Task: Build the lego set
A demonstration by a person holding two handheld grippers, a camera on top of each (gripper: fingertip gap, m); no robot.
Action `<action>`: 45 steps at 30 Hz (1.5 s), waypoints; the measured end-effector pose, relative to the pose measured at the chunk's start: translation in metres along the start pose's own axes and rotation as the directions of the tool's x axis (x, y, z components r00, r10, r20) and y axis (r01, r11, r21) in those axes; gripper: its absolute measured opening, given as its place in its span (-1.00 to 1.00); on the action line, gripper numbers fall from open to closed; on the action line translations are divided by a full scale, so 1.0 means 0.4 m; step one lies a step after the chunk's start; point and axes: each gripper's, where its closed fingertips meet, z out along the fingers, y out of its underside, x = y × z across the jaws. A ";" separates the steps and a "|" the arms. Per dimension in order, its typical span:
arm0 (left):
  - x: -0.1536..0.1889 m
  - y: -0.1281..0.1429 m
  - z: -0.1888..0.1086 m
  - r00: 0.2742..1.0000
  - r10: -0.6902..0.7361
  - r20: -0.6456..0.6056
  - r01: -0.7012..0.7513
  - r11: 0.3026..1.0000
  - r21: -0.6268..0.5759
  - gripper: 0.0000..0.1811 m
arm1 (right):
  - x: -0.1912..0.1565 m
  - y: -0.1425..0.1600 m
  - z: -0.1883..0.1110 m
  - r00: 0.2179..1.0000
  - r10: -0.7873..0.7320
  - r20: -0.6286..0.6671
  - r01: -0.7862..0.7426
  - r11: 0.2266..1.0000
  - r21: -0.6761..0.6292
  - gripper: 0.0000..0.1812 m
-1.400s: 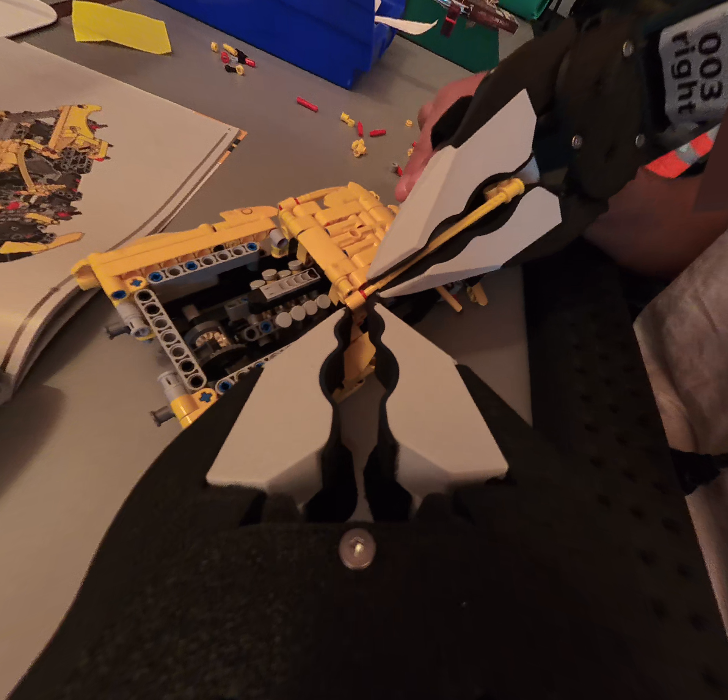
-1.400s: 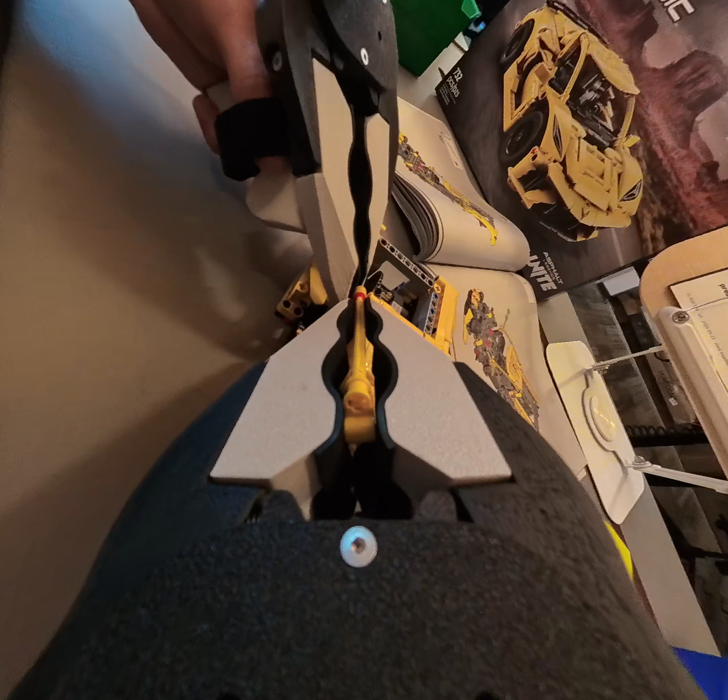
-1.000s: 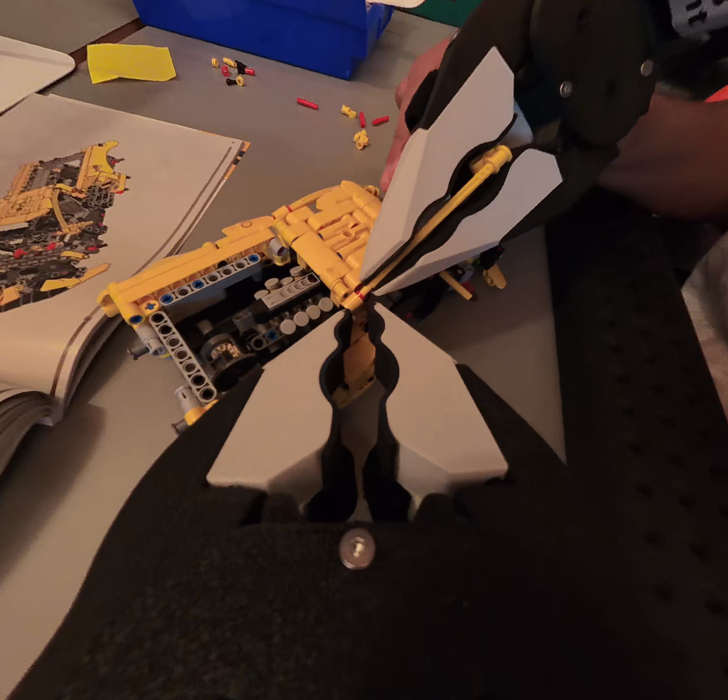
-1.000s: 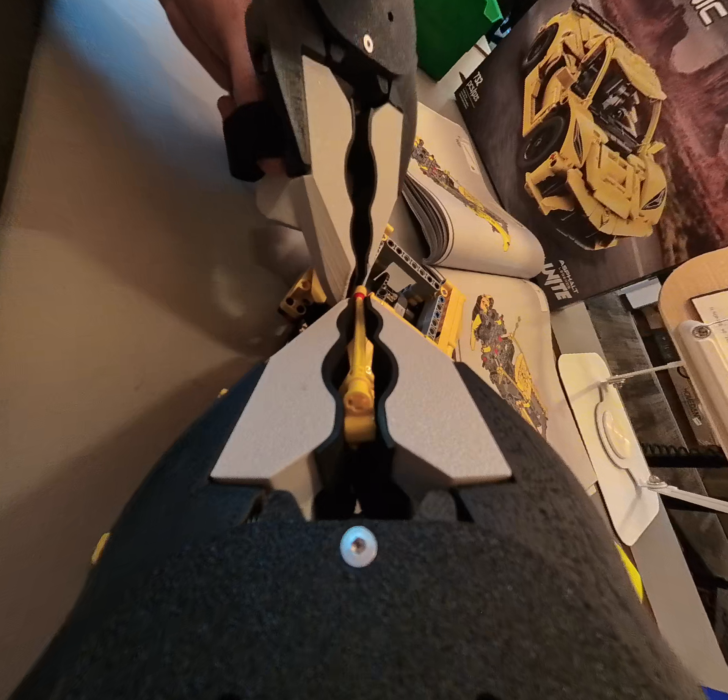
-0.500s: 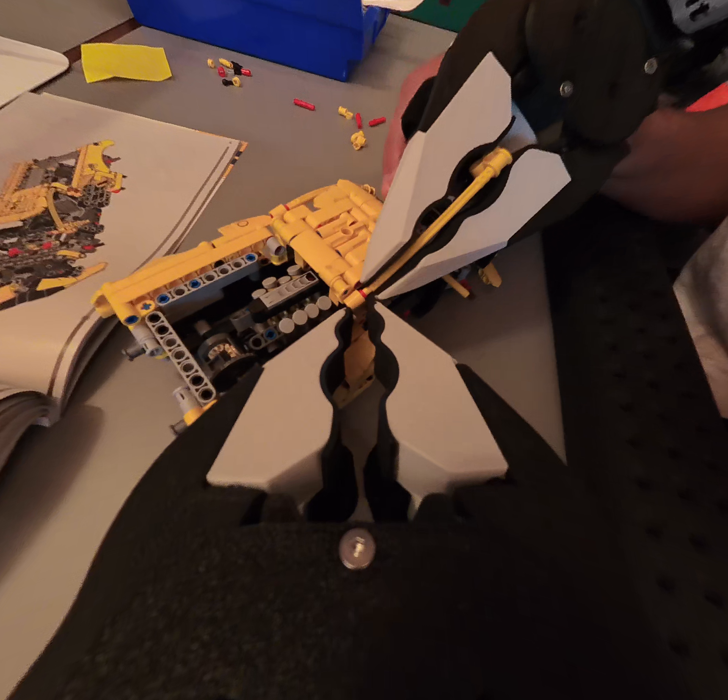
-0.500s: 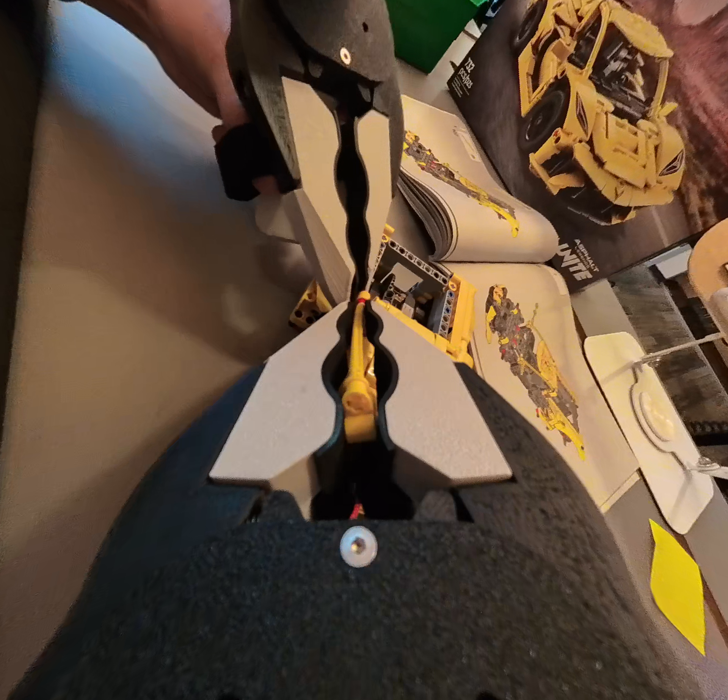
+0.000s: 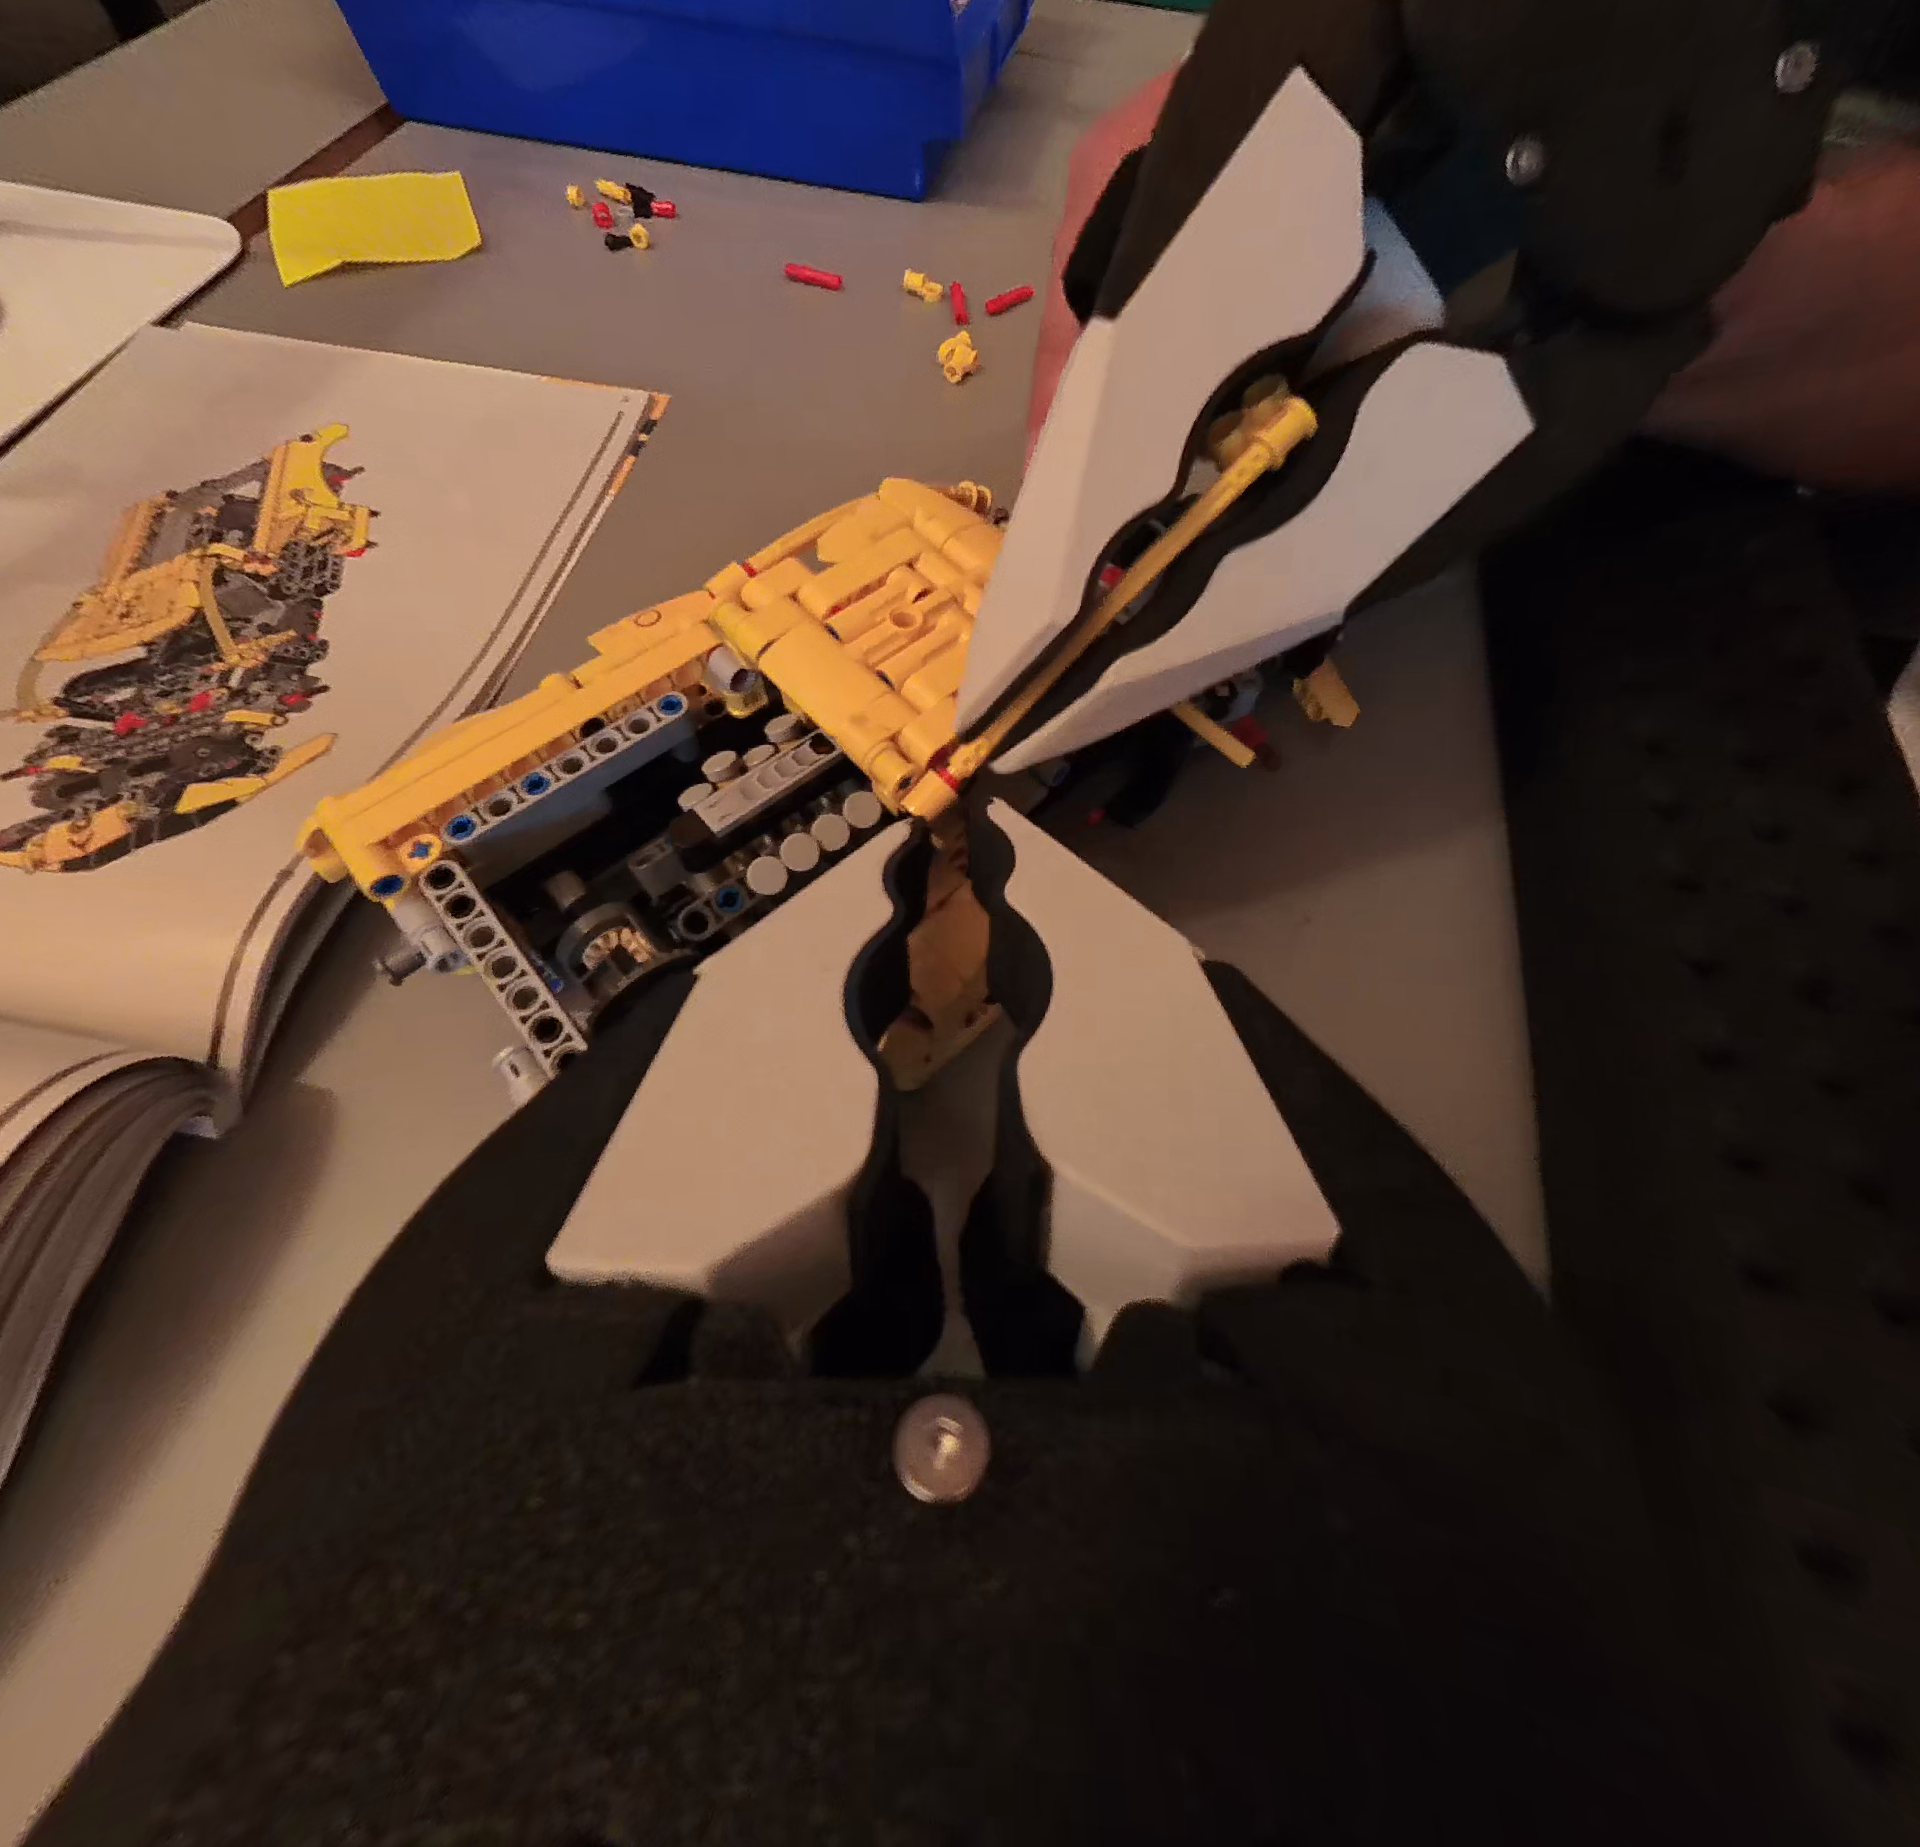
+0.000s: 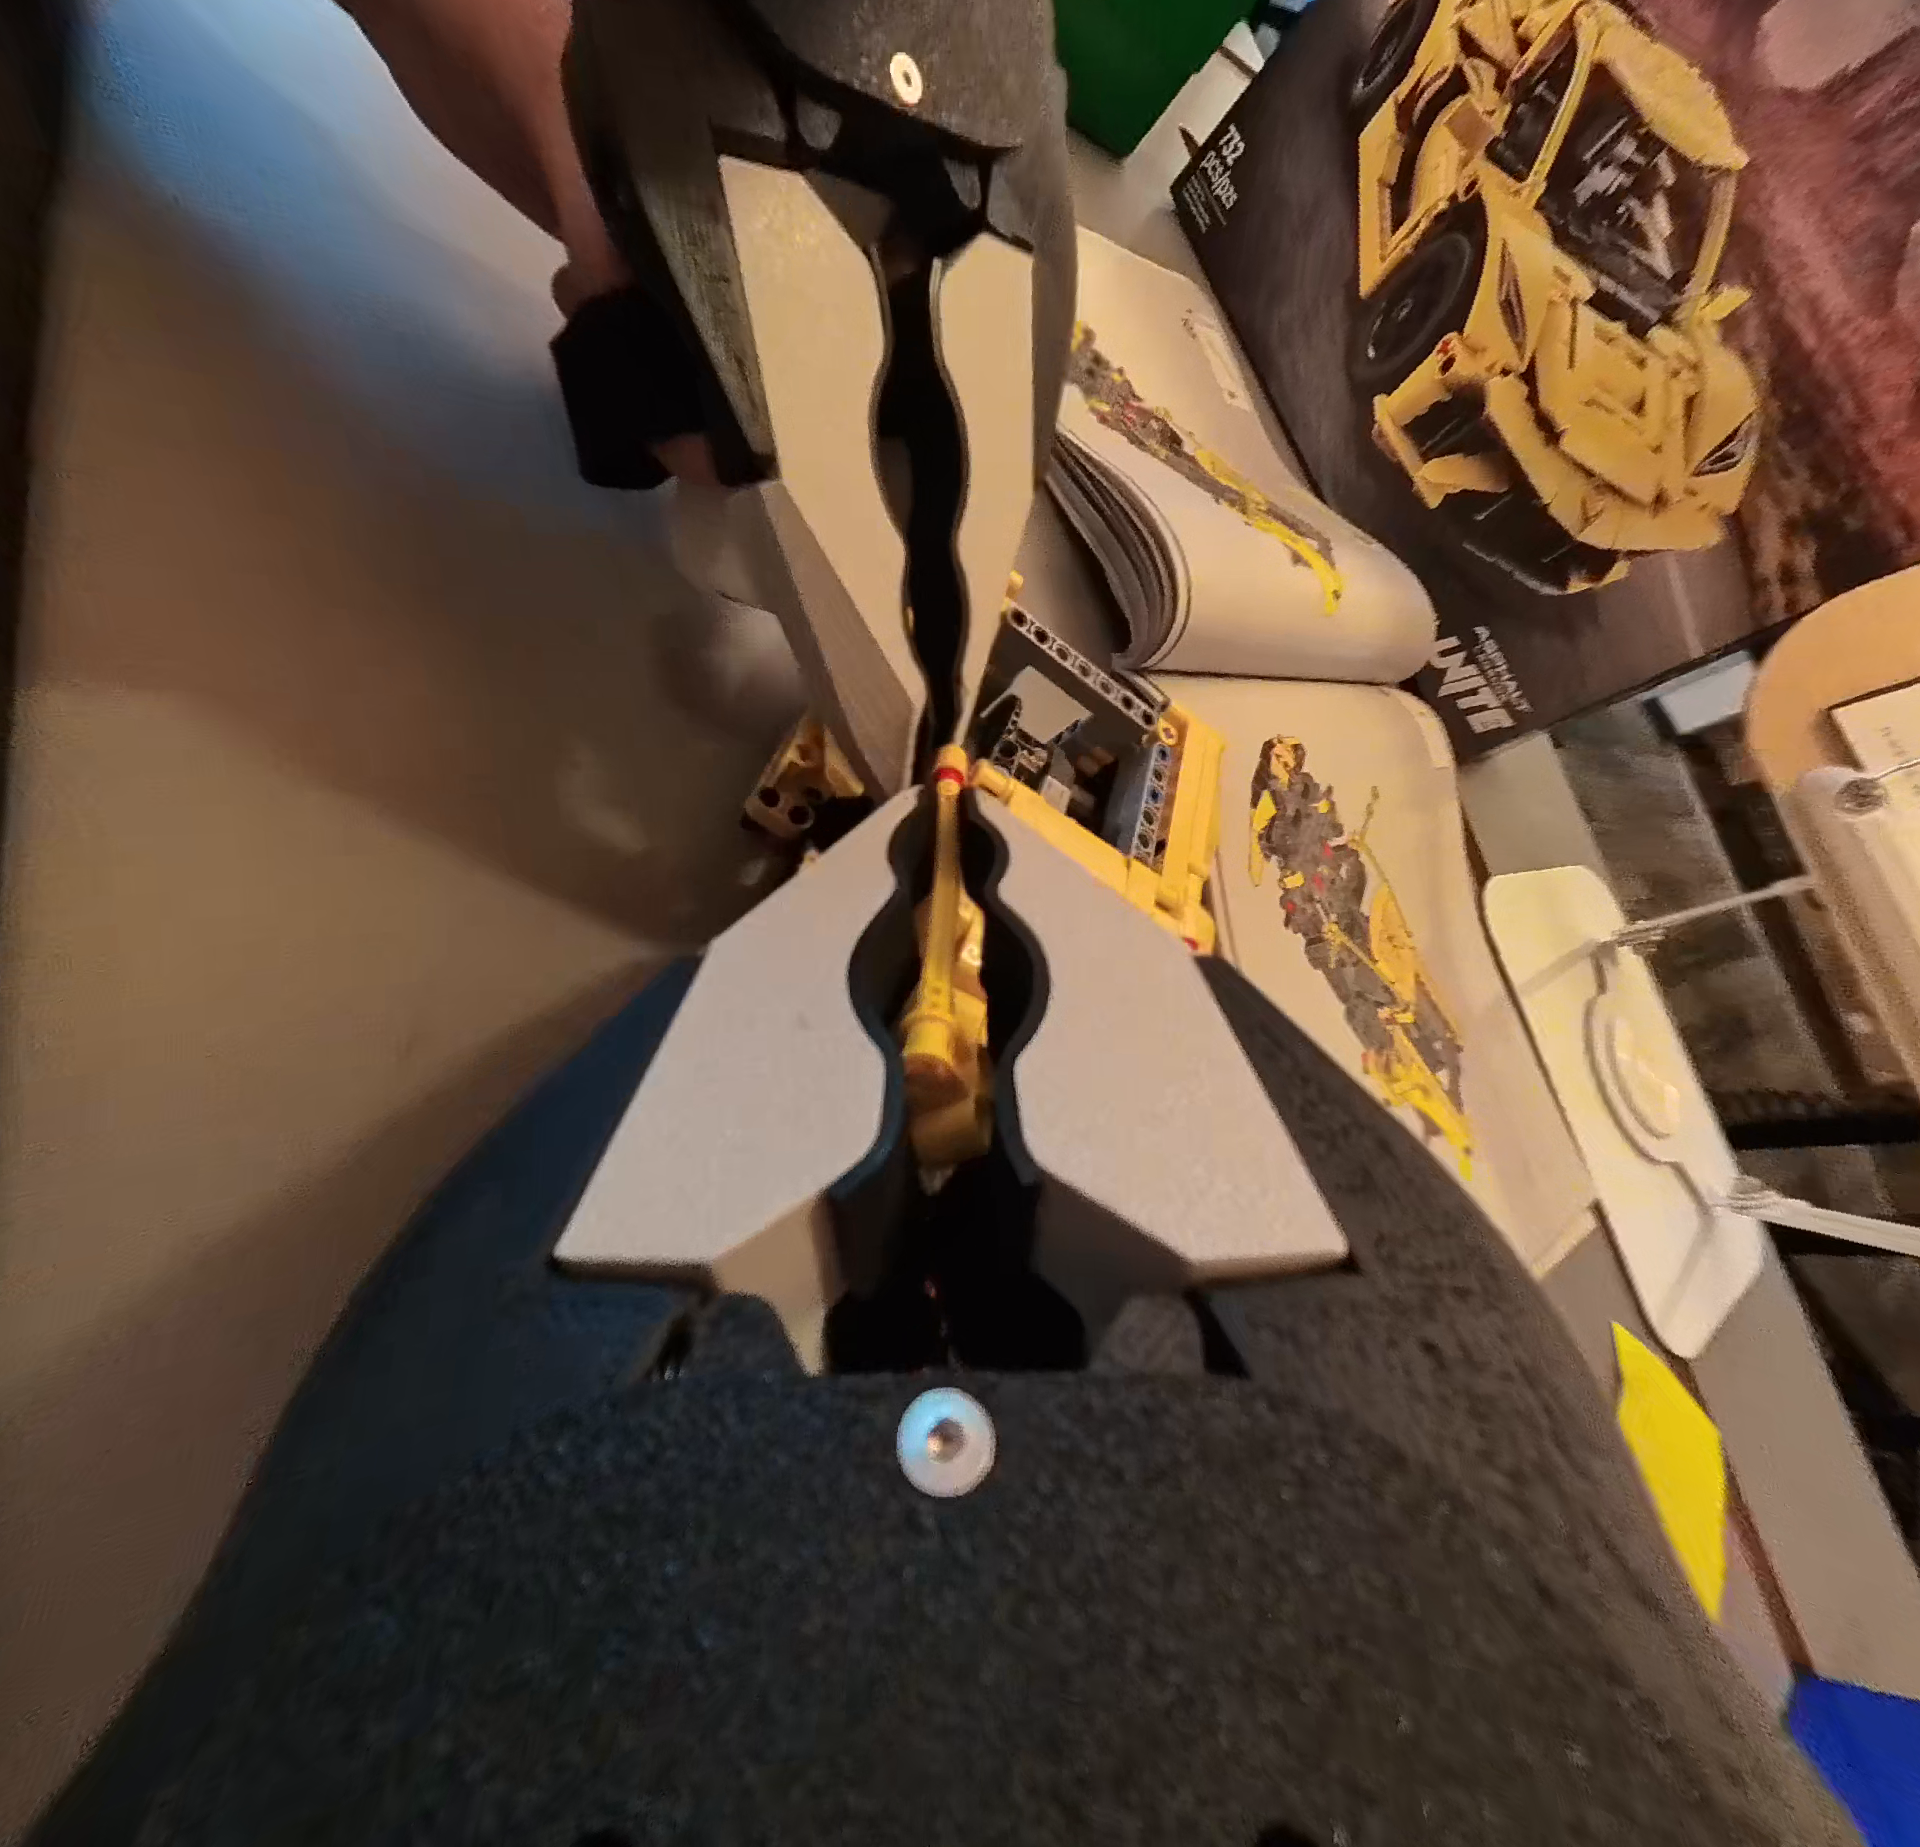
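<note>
Fingers [image 7: 790, 1049] of the left gripper [image 7: 940, 841] are pinched on a small yellow Lego piece [image 7: 940, 976], and the right gripper [image 7: 971, 748], reaching in from the upper right, is clamped along a thin yellow axle [image 7: 1164, 561] with a red tip; the two gripper tips meet just above the model. From the right wrist view the right gripper [image 8: 948, 800] shows the same axle [image 8: 945, 924] lying lengthwise between its closed fingers [image 8: 1143, 1049], with the left gripper [image 8: 940, 727] coming down from the top.

A grey table [image 7: 1351, 924] in dim, warm light holds everything. An open instruction booklet [image 7: 312, 571] lies at the left, showing a yellow and black vehicle. A blue plastic bin [image 7: 665, 41] stands at the far edge, with a yellow paper scrap [image 7: 369, 223] to its left. Small red and yellow loose pins [image 7: 935, 296] are scattered near the bin. The set's box [image 8: 1558, 270], picturing a yellow car, leans at the far right in the right wrist view, with a green bin [image 8: 1143, 31] beside it.

The partly built Lego model [image 7: 665, 758] lies on the table between booklet and grippers: long yellow panels on top, grey beams with holes, blue pins and black gears inside
</note>
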 end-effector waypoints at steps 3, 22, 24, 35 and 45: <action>0.002 0.000 0.000 1.000 0.014 0.011 -0.014 1.000 0.002 -0.93 | -0.003 -0.001 0.002 1.000 0.006 -0.003 -0.006 1.000 0.008 -0.96; 0.005 -0.001 0.004 1.000 -0.010 0.019 0.010 0.999 0.032 -0.91 | 0.012 0.046 -0.157 0.929 0.366 -0.063 -0.367 0.930 -0.020 -0.71; 0.005 -0.001 0.004 1.000 -0.007 0.020 0.006 1.000 0.031 -0.91 | 0.001 0.044 -0.173 0.934 0.350 -0.074 -0.353 0.935 -0.034 -0.80; 0.005 -0.001 0.003 0.999 -0.018 0.036 0.016 0.999 0.043 -0.91 | -0.022 0.043 -0.168 0.952 0.250 -0.174 -0.274 0.953 -0.129 -0.86; 0.001 -0.002 0.003 0.997 -0.011 0.071 0.008 0.999 0.052 -0.91 | -0.115 0.061 -0.133 0.666 0.746 0.003 -0.738 0.660 -0.140 -0.90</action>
